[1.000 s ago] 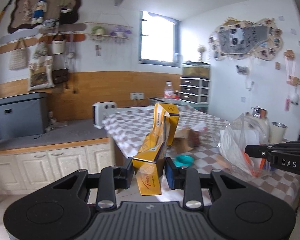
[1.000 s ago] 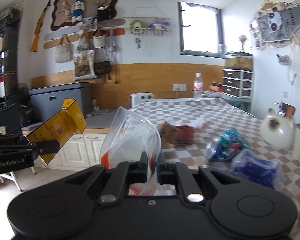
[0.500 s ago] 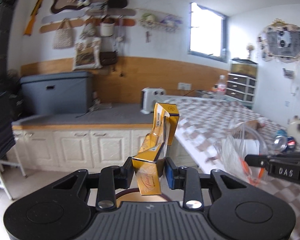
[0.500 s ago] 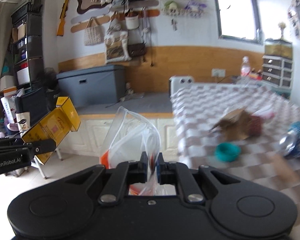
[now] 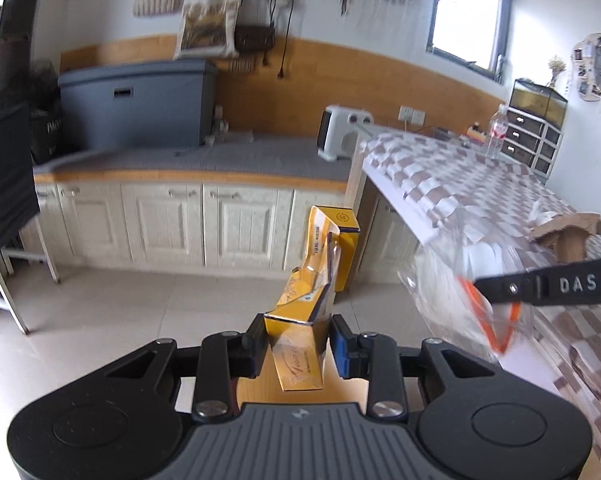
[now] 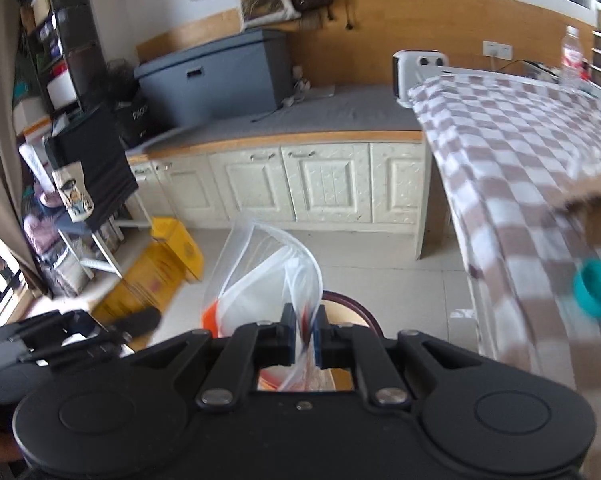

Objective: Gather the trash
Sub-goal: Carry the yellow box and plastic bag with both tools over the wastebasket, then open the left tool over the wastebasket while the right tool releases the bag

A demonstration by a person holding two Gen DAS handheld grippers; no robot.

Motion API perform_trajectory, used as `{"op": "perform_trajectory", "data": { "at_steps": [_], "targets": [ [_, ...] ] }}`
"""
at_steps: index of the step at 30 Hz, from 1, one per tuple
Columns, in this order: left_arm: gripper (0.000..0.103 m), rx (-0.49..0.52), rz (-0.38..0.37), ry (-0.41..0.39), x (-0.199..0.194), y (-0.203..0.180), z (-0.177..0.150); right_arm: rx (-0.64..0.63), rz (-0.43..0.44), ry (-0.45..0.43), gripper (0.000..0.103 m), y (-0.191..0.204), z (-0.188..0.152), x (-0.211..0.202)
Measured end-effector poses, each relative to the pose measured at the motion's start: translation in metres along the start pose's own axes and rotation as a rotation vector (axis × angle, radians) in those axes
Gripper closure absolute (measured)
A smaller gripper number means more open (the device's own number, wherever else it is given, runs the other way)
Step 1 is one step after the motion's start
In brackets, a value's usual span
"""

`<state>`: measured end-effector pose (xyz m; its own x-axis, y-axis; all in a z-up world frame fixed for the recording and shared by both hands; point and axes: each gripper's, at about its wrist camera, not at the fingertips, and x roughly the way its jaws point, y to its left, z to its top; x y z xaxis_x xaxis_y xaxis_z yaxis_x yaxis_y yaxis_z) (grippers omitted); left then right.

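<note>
My left gripper (image 5: 298,344) is shut on a crushed yellow carton (image 5: 312,292) and holds it over the tiled floor beside the table. The carton also shows blurred at the left of the right wrist view (image 6: 156,276). My right gripper (image 6: 302,338) is shut on the rim of a clear plastic bag (image 6: 260,268) with orange and white contents. The bag hangs to the right of the carton in the left wrist view (image 5: 464,280). A round wooden stool seat (image 6: 348,312) lies below both grippers.
The checkered table (image 6: 520,152) stands at the right with a brown paper box (image 5: 572,236) and a teal lid (image 6: 596,288) on it. Cream cabinets (image 5: 180,220) with a grey bin (image 5: 140,100) and a white heater (image 5: 340,132) line the far wall. A black rack (image 6: 88,152) stands left.
Both grippers have swung left and tilted down, away from the tabletop toward the floor and cabinets. Each keeps its hold. The stool seat has come into view below.
</note>
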<state>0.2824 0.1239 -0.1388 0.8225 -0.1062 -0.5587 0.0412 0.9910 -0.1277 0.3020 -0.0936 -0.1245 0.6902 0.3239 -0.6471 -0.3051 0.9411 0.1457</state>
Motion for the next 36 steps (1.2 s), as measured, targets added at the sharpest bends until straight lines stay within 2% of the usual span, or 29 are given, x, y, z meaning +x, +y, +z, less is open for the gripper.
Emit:
{"op": "perform_trajectory", "data": {
  "at_steps": [4, 8, 12, 20, 29, 36],
  "targets": [
    [0.069, -0.003, 0.012, 0.046, 0.025, 0.005, 0.017, -0.046, -0.024, 0.048, 0.094, 0.007, 0.023, 0.035],
    [0.069, -0.010, 0.015, 0.105, 0.052, 0.009, 0.029, -0.021, -0.013, 0.134, 0.094, 0.004, 0.031, 0.084],
    [0.069, -0.061, 0.008, 0.187, 0.086, 0.017, 0.029, 0.045, 0.012, 0.197, 0.094, -0.004, 0.027, 0.127],
    [0.069, -0.089, 0.021, 0.361, 0.152, 0.019, -0.004, 0.120, -0.021, 0.304, 0.094, -0.023, -0.006, 0.197],
    [0.068, -0.120, 0.037, 0.521, 0.204, 0.021, -0.035, 0.211, -0.055, 0.447, 0.094, -0.053, -0.034, 0.242],
    [0.068, -0.119, 0.061, 0.632, 0.231, 0.030, -0.048, 0.214, -0.047, 0.521, 0.094, -0.050, -0.043, 0.261]
  ]
}}
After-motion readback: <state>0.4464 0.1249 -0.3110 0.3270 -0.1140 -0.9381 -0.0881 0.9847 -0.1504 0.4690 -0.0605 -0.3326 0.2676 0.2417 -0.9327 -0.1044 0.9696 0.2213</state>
